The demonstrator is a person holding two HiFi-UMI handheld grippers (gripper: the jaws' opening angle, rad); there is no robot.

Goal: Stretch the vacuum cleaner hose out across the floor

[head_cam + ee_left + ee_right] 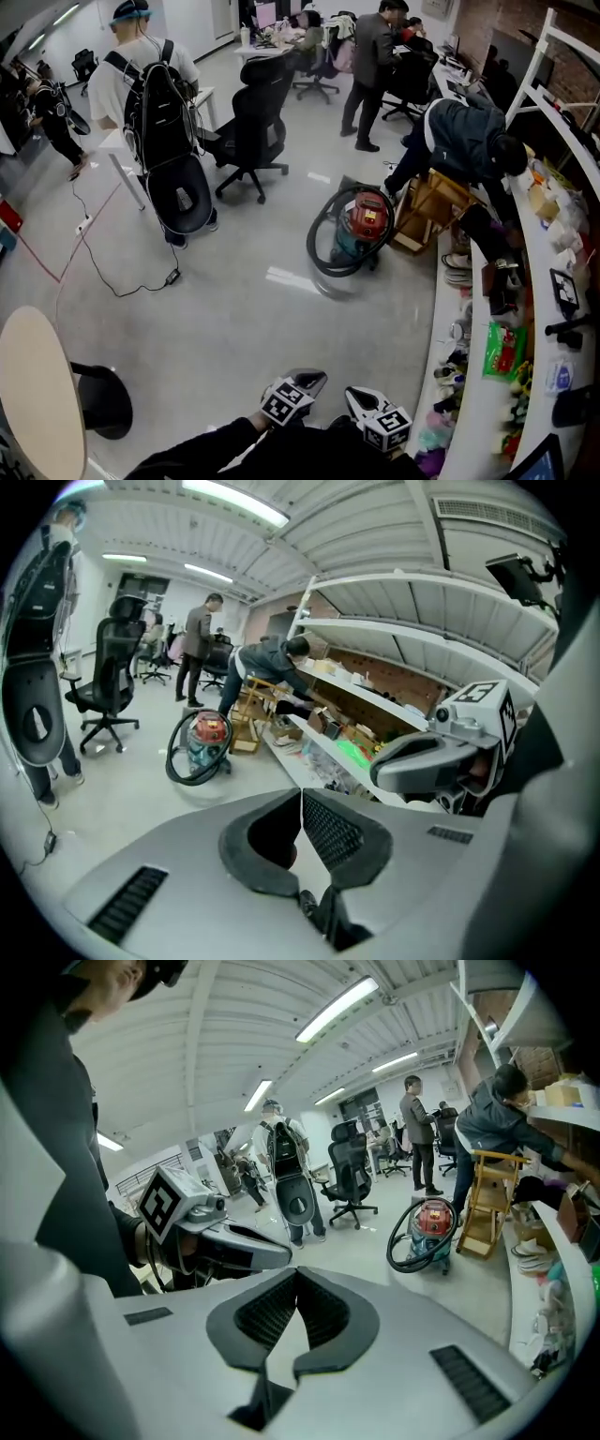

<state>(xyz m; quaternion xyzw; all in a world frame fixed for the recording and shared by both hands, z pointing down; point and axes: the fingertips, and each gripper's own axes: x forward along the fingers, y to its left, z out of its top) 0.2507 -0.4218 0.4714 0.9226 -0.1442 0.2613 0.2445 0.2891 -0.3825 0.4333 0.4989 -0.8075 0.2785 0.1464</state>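
Note:
A red and teal vacuum cleaner point(364, 225) stands on the pale floor ahead of me, with its black hose point(323, 246) coiled in a loop around its body. It also shows in the left gripper view as the vacuum cleaner point(208, 740) and in the right gripper view as the vacuum cleaner point(431, 1225). My left gripper point(309, 380) and right gripper point(357, 398) are at the bottom of the head view, side by side, far short of the vacuum. Both are shut with nothing between the jaws, as the left gripper point(301, 796) and right gripper point(296, 1279) views show.
A curved white counter point(487, 403) loaded with clutter runs along the right. A person in a dark jacket point(464, 141) bends over a wooden stool point(427, 208) beside the vacuum. A person with a backpack point(155, 103), office chairs point(253, 127) and a round table point(37, 398) stand left.

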